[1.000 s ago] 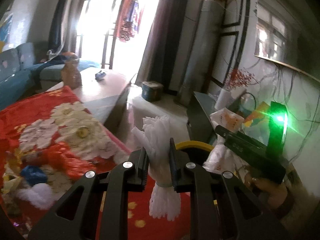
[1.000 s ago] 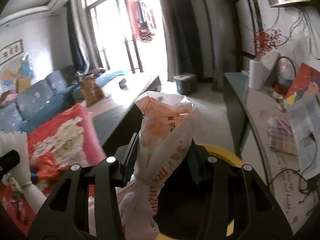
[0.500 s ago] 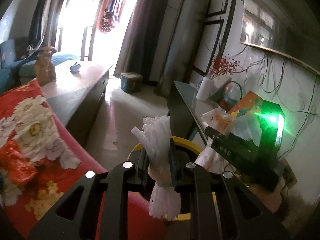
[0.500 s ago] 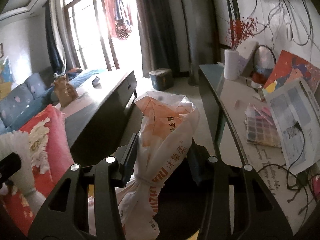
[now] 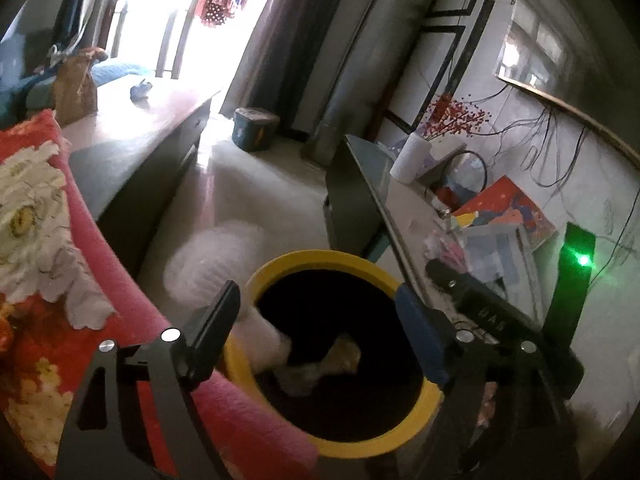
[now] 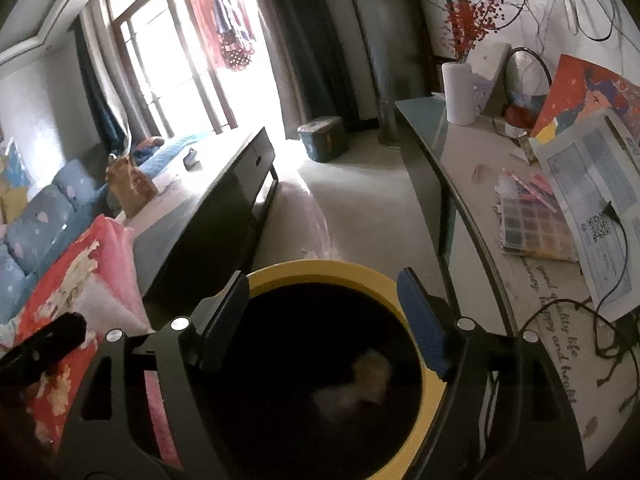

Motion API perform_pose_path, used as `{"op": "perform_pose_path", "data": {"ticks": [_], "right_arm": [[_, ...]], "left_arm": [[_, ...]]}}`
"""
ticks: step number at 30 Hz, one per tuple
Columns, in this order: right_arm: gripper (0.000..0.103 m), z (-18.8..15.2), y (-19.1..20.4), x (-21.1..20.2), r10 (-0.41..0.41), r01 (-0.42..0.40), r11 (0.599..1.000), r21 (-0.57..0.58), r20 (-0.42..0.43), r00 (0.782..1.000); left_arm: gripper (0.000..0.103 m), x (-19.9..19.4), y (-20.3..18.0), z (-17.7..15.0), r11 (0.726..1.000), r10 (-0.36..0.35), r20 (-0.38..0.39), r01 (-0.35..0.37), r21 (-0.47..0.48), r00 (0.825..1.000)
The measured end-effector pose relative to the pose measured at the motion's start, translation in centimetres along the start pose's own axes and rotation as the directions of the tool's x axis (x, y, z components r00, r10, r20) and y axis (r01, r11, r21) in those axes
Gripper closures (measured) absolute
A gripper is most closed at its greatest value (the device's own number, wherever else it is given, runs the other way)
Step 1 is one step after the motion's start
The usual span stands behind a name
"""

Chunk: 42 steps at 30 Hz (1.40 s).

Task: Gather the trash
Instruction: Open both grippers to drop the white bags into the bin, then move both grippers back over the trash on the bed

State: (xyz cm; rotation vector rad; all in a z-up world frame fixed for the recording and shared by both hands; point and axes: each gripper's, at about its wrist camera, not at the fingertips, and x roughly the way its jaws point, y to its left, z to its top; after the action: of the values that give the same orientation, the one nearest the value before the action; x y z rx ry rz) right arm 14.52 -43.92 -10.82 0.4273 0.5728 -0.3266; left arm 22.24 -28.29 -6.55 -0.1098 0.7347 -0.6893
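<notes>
**A:** Left wrist view first, nearest thing out: the left claw [image 5: 316, 316] has its jaws opening, nothing between them. The white frilly bundle [image 5: 228, 280] is a blur just beyond the left finger, dropping over the near rim of the yellow-rimmed bin [image 5: 320, 258].

**B:** And the right wrist view?

**A:** Same story. The right claw [image 6: 324, 316] is opening over the bin [image 6: 316, 266], with nothing between its pads. Deep in the dark liner lies a pale knotted bag [image 6: 360, 380], so that piece looks binned.

**B:** So the step is the drop itself?

**A:** I'd judge so: both pieces let go over the bin, one down, one falling.

**B:** Next?

**A:** Probably lift both claws clear of the rim and look for more trash. The red floral blanket [image 5: 44, 240] sits left of the bin, the long table [image 6: 500, 280] with papers to its right, the dark low cabinet [image 6: 224, 200] and the bright window [image 6: 188, 68] farther off. I can't tell what there counts as trash.
</notes>
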Motion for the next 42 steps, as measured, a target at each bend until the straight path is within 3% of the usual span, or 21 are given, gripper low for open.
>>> {"op": "perform_pose_path", "data": {"ticks": [3,10,19,29,36,42], "right_arm": [[0.032,0.0,0.4,-0.4,0.017,-0.017,1.0,0.002,0.012,1.0],[0.029,0.7,1.1,-1.9,0.033,-0.034,0.999,0.004,0.051,0.998],[0.027,1.1,2.1,-3.1,0.061,-0.06,0.998,-0.018,0.076,0.995],[0.026,0.1,7.4,-4.6,0.183,-0.174,0.974,-0.146,0.047,0.982],[0.026,-1.0,12.2,-5.6,0.287,-0.282,0.929,-0.239,-0.015,0.958],[0.026,-2.4,16.2,-6.4,0.378,-0.389,0.875,-0.287,-0.096,0.921]], "left_arm": [[0.016,-1.0,0.4,-0.1,1.0,0.008,0.01,-0.008,0.0,1.0],[0.016,-1.6,0.0,-0.3,0.997,-0.074,-0.027,0.074,0.021,0.997],[0.016,-4.2,0.5,-2.4,0.999,-0.045,-0.014,0.045,0.027,0.999],[0.009,-9.8,3.5,-3.8,0.992,0.123,0.067,-0.124,0.016,0.99],[0.008,-14.3,6.6,-3.9,0.97,0.242,0.131,-0.24,-0.032,0.961],[0.008,-18.2,9.5,-3.9,0.944,0.328,0.177,-0.317,-0.09,0.928]]}}
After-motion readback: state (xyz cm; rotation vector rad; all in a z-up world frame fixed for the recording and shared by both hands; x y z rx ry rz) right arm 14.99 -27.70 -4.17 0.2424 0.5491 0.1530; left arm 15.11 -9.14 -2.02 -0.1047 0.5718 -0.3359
